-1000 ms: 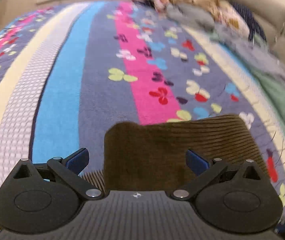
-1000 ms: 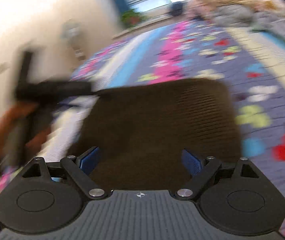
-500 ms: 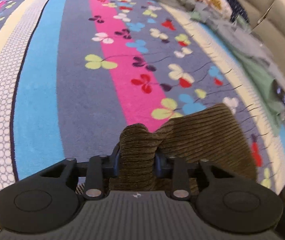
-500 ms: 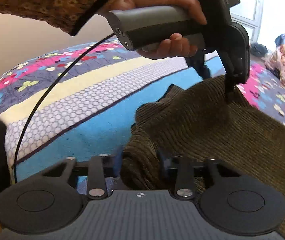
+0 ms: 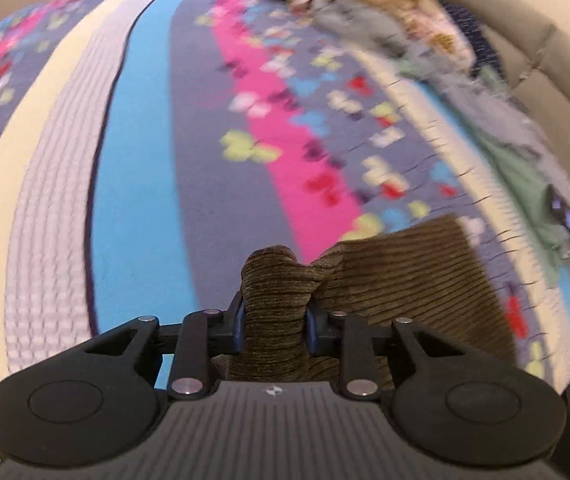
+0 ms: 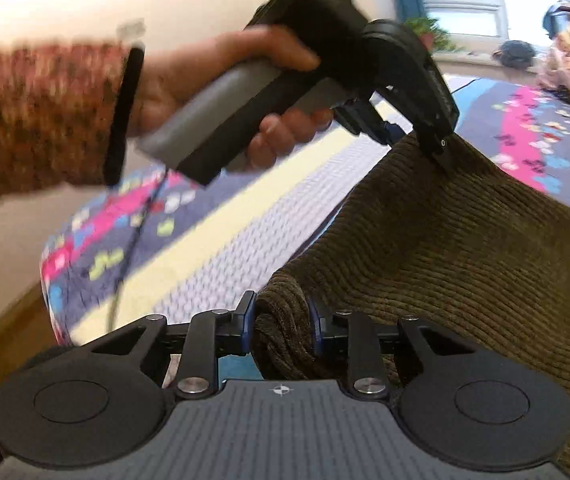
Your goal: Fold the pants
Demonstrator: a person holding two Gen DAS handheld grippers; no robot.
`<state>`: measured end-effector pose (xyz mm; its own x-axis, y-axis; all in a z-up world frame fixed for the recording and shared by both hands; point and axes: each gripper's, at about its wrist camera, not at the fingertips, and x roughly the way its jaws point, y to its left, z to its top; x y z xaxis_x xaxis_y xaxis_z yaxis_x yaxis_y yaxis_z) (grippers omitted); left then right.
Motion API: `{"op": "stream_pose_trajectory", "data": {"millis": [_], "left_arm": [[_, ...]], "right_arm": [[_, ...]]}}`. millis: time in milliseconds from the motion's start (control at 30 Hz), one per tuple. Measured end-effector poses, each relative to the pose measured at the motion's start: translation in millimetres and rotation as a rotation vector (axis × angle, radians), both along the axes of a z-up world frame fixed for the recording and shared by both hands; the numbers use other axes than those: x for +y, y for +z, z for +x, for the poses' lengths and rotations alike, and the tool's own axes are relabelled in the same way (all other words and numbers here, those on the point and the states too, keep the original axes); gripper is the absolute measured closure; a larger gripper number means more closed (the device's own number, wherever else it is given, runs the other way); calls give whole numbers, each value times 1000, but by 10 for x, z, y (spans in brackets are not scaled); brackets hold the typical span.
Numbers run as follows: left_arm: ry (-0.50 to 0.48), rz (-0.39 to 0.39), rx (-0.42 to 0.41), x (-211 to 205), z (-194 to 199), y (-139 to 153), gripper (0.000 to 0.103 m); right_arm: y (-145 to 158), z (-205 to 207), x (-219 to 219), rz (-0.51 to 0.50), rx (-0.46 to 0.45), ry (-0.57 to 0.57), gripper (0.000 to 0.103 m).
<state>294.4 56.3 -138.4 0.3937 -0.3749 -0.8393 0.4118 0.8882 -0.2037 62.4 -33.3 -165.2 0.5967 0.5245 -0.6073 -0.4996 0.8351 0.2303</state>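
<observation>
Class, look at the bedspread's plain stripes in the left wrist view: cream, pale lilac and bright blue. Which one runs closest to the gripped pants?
The bright blue stripe: it passes just left of the pants bunched in the left gripper; the other two lie further left.

No text, label, brand or number can be read in either view.

The right gripper (image 6: 281,324) is pinching a bunched edge of the brown corduroy pants (image 6: 465,260), while the left gripper (image 6: 443,152), held in a hand (image 6: 245,92), is clamping their far edge above the striped bedspread (image 6: 221,240).
</observation>
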Motion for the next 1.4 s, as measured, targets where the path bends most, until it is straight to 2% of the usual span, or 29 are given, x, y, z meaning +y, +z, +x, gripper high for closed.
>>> {"op": "stream_pose_trajectory", "data": {"millis": [67,167,200,233,267,300,367,433,500,600,633,700,800,867,900,1000,1033,1067,1133,1200,1233,1300,1400], "left_arm": [[62,-33,16,83,24,-140,59],[134,-86,33,164,-23,-38,50],[155,-91,10,182,-86,64,41],[179,-109,-30,202,-172,194,25],[199,-143,-77,220,-276,328,18],[213,-194,-126,214,-386,451,9],[201,-276,-146,107,-495,569,1],[124,-337,-138,-63,-491,539,0],[88,-302,-119,-208,-398,354,0],[131,-275,-37,-211,-170,-88,2],[153,-282,-30,-166,-107,-219,3],[162,-291,-48,-94,-67,-360,3],[127,-216,-97,-174,-74,-430,3],[89,-145,-116,-245,-105,-444,3],[76,-110,-123,-296,-124,-411,3],[73,9,-143,-444,-254,-204,1],[89,41,-137,-471,-324,-102,0],[105,62,-135,-479,-391,-29,0],[118,90,-135,-494,-561,111,0],[106,113,-144,-528,-712,175,0],[104,130,-151,-540,-801,189,0],[102,158,-153,-547,-971,159,0],[125,193,-96,-482,-1109,-49,0]], "right_arm": [[-235,55,74,-22,37,-8,74],[-369,-22,132,-64,-35,22,68],[-384,-51,142,-67,-42,40,58],[-398,-78,156,-70,-42,63,46],[-411,-109,162,-66,-48,83,40],[-411,-144,159,-66,-49,103,30],[-359,-208,113,-61,-38,109,27],[-218,-305,-150,-17,-32,51,27],[-36,-377,-602,29,-81,-109,27],[120,-404,-1347,33,-146,-423,26],[100,-389,-1528,25,-154,-491,25],[-82,-302,-1801,-11,-103,-569,26],[-617,-232,-1920,-83,45,-556,27],[-842,-349,-1938,-54,10,-560,27],[-856,-374,-1930,-48,-5,-574,24],[-676,-284,-1941,-43,74,-614,22],[-549,-292,-1959,-41,72,-621,22],[-402,-315,-1982,-26,32,-625,21],[-113,-315,-1998,-18,-84,-616,12],[53,-183,-1965,-23,-178,-548,12],[77,-55,-1940,-27,-190,-506,12],[4,249,-1928,8,-139,-442,14],[-386,700,-1928,-17,32,-434,17]]}}
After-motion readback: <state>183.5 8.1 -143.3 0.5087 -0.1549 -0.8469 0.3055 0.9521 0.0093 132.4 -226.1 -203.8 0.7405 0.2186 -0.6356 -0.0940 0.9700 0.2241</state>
